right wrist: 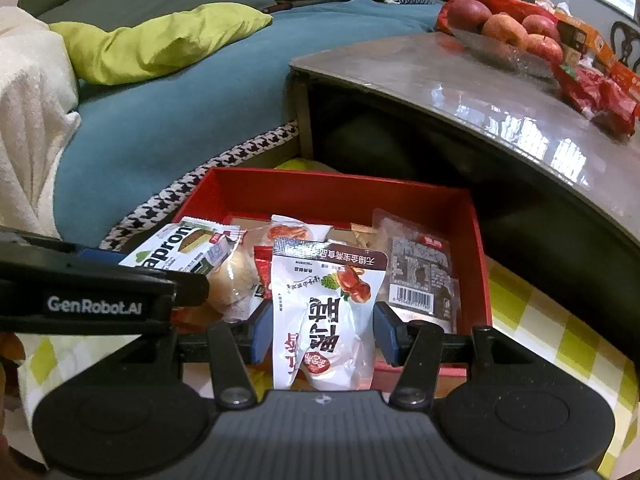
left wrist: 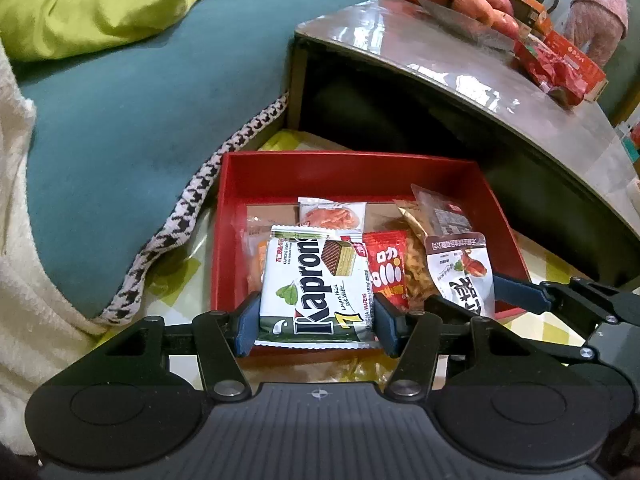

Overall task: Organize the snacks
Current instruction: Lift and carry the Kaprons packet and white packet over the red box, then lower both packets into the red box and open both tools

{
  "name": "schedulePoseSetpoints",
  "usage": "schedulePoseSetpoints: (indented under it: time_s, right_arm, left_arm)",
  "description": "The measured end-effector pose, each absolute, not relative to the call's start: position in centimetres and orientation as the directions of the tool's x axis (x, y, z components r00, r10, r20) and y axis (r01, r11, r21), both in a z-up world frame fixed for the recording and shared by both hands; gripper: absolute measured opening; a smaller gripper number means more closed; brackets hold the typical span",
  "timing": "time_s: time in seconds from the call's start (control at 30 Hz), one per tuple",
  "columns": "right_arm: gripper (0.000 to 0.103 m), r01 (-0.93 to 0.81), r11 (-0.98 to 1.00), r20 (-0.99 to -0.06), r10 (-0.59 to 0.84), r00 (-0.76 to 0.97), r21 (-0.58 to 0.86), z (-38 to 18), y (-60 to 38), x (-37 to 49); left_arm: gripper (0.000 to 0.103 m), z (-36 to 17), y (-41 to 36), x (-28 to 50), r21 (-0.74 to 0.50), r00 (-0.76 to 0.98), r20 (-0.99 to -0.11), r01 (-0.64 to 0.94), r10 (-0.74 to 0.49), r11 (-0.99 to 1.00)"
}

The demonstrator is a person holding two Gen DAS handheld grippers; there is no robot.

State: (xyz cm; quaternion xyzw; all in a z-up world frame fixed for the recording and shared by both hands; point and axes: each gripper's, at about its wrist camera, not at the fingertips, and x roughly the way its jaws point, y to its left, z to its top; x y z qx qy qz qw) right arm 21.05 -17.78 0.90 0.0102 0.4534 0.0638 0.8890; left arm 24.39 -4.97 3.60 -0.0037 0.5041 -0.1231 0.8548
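A living room fills both views: a teal sofa (left wrist: 132, 120) with a lime-green cushion (left wrist: 96, 12) takes the upper left of each frame, a white fleecy blanket (left wrist: 16, 208) runs down the left edge, and a houndstooth trim (left wrist: 188, 216) hangs at the sofa's lower edge. Below lies a yellow-and-white checked cloth (right wrist: 532, 320).

In the middle of each frame sits an open red box (left wrist: 348, 168) on that cloth, holding several snack packets. In the left wrist view, the left gripper (left wrist: 316, 320) has its blue pads pressed on both sides of a white and green wafer packet (left wrist: 316, 284), held over the near edge of the box. Just right of it in the box lie a red snack packet (left wrist: 386, 268) and a dark clear packet (left wrist: 444, 212).

Further right in that view, the right gripper (left wrist: 516, 292) reaches in from the lower right. In its own view, the right gripper (right wrist: 320, 332) is clamped on a white pouch (right wrist: 324, 312) printed with a drumstick picture, over the box's near wall; the jaws are only part way apart, filled by the pouch.

In the upper right of both frames stands a glossy grey table (left wrist: 460, 60), bearing a glass dish of apples (left wrist: 472, 4) and red wrapped boxes (left wrist: 560, 64).
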Motion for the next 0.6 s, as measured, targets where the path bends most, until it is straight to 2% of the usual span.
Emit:
schedulePoseSetpoints:
  time_s: [0.6]
  right_arm:
    - [0.059, -0.076, 0.995, -0.814, 0.094, 0.574, 0.062, 0.51, -18.37, 21.63]
  left_arm:
    - [0.064, 3.30, -4.67, 25.10, -0.107, 0.474, -0.862, 0.180, -0.181, 0.978]
